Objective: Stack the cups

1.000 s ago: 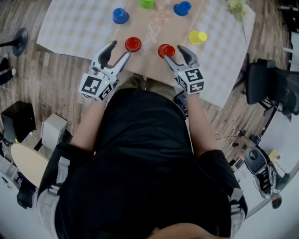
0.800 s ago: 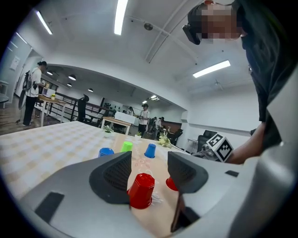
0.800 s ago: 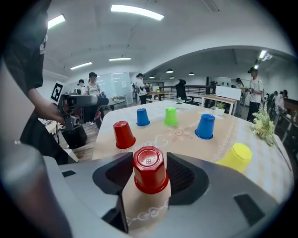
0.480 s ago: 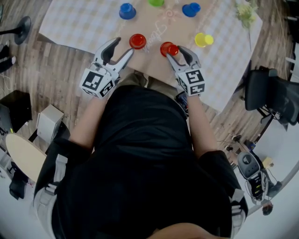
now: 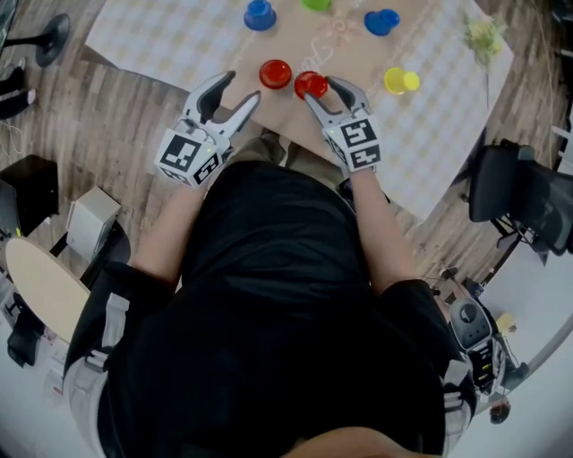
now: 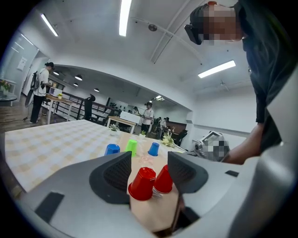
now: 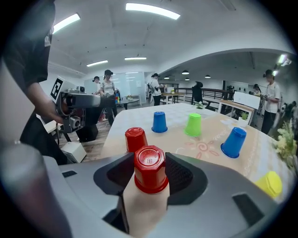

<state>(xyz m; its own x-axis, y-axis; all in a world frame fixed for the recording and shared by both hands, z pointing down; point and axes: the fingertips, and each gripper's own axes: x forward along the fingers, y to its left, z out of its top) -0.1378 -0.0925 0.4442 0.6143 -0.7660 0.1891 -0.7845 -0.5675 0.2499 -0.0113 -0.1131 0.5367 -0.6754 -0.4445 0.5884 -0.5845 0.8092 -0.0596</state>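
An upside-down red cup (image 5: pixel 311 85) (image 7: pixel 150 174) sits between the pads of my right gripper (image 5: pixel 320 89) (image 7: pixel 150 162), which is shut on its sides. A second red cup (image 5: pixel 275 73) (image 7: pixel 135 138) stands upside down on the table (image 5: pixel 161 45) just to its left. My left gripper (image 5: pixel 240 88) (image 6: pixel 148 162) is open and empty at the near table edge, a little short of that second red cup (image 6: pixel 143 183). Farther back stand a blue cup (image 5: pixel 260 13), a green cup (image 5: pixel 315 4), another blue cup (image 5: pixel 382 20) and a yellow cup (image 5: pixel 400 80).
A small flower sprig (image 5: pixel 483 36) lies at the table's far right. A black chair (image 5: pixel 519 192) stands right of the table. Boxes (image 5: pixel 94 237) and a round stool (image 5: pixel 45 291) are on the floor to the left. People stand in the background of both gripper views.
My right gripper closed on the right red cup and carried it left, so it now sits close beside the other red cup. The left gripper has barely moved.
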